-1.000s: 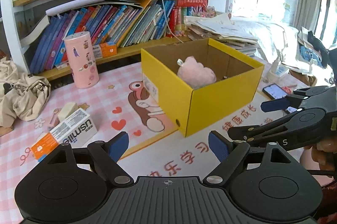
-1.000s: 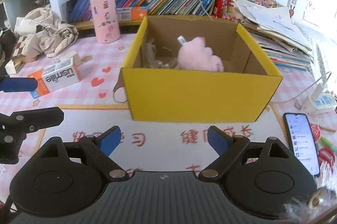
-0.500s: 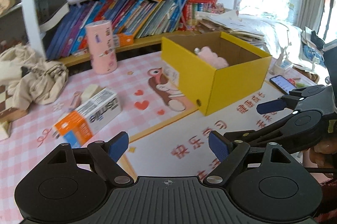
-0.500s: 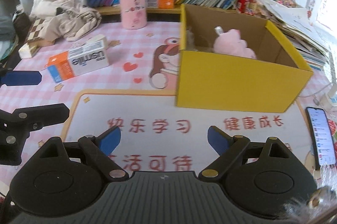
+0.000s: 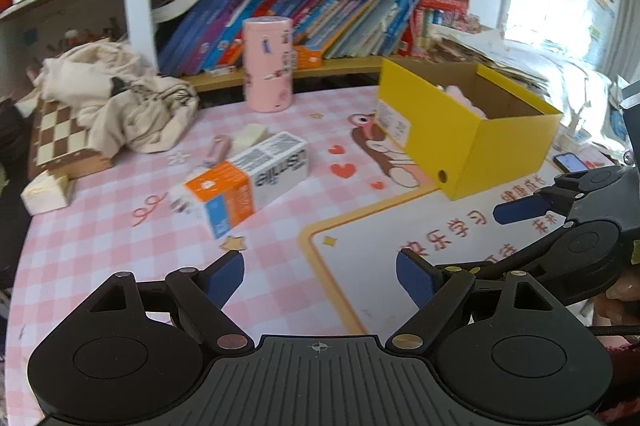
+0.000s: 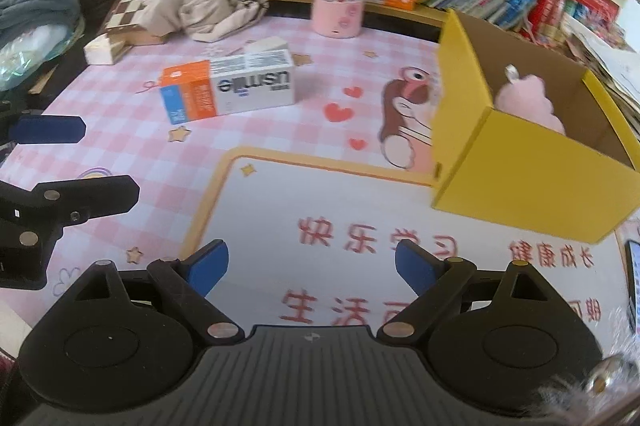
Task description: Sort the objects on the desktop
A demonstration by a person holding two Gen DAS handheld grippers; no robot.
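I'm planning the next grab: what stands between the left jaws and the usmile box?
Nothing visible does. Only bare pink checked mat lies between the open left gripper and the usmile box.

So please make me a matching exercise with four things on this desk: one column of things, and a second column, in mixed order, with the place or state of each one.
Things:
1. pink plush
2. usmile box
3. pink tin
4. left hand-held gripper

Places or states:
A. upright, near the bookshelf
B. open, holding nothing
C. inside the yellow box
D. lying on its side on the checked mat

Pairs: 1-C, 2-D, 3-A, 4-B
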